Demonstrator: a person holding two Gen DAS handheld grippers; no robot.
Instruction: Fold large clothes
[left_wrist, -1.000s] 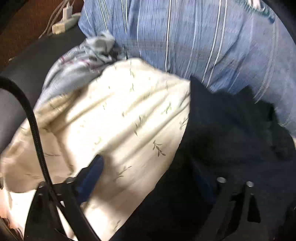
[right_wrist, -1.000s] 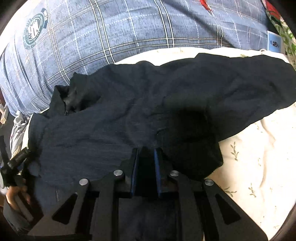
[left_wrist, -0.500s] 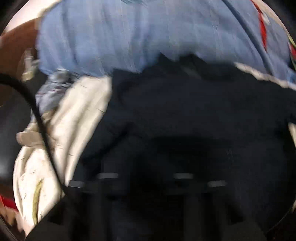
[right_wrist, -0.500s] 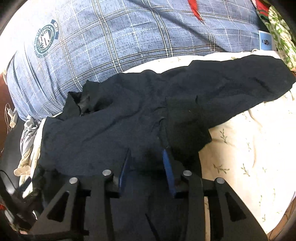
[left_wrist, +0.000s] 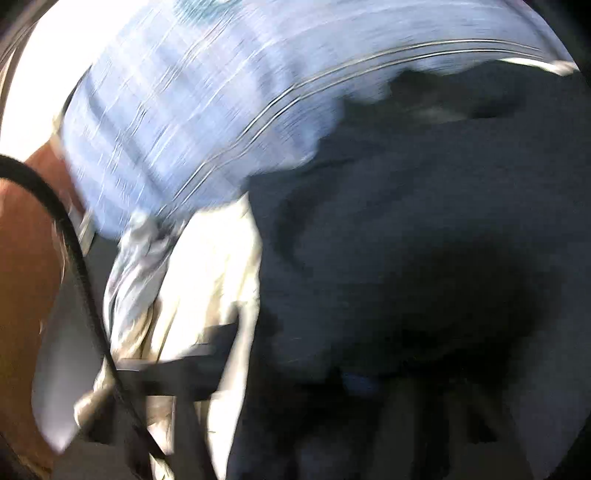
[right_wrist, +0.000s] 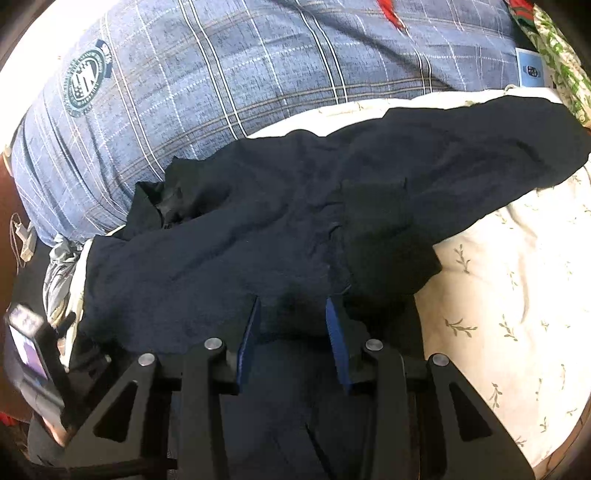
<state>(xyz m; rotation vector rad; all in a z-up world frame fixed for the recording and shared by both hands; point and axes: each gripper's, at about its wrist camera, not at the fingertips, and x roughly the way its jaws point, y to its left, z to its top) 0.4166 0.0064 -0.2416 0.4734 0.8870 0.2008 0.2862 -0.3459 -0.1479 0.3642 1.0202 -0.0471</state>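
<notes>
A dark navy garment (right_wrist: 258, 229) lies spread and rumpled on a cream sheet with leaf sprigs (right_wrist: 498, 295). A blacker fold (right_wrist: 384, 229) rests on its middle. My right gripper (right_wrist: 293, 314) hovers over the garment's near edge, open, its blue pads apart and pressing on nothing. The left wrist view is badly blurred. There my left gripper (left_wrist: 354, 384) is buried in the garment (left_wrist: 406, 221) near its left edge. Its jaws are easing open slightly, with cloth bunched between them. The left tool's body and small screen (right_wrist: 26, 332) show at the lower left.
A blue plaid quilt (right_wrist: 221, 81) is heaped behind the garment. Crumpled grey cloth (right_wrist: 59, 269) hangs at the bed's left edge beside a power strip (right_wrist: 26, 240). Green floral fabric (right_wrist: 557, 62) sits at the far right. A black cable (left_wrist: 74, 251) crosses the left wrist view.
My left gripper went from wide open over the cream sheet to nearly closed on the dark garment, swinging right and rolling. My right gripper's jaws parted and released the cloth.
</notes>
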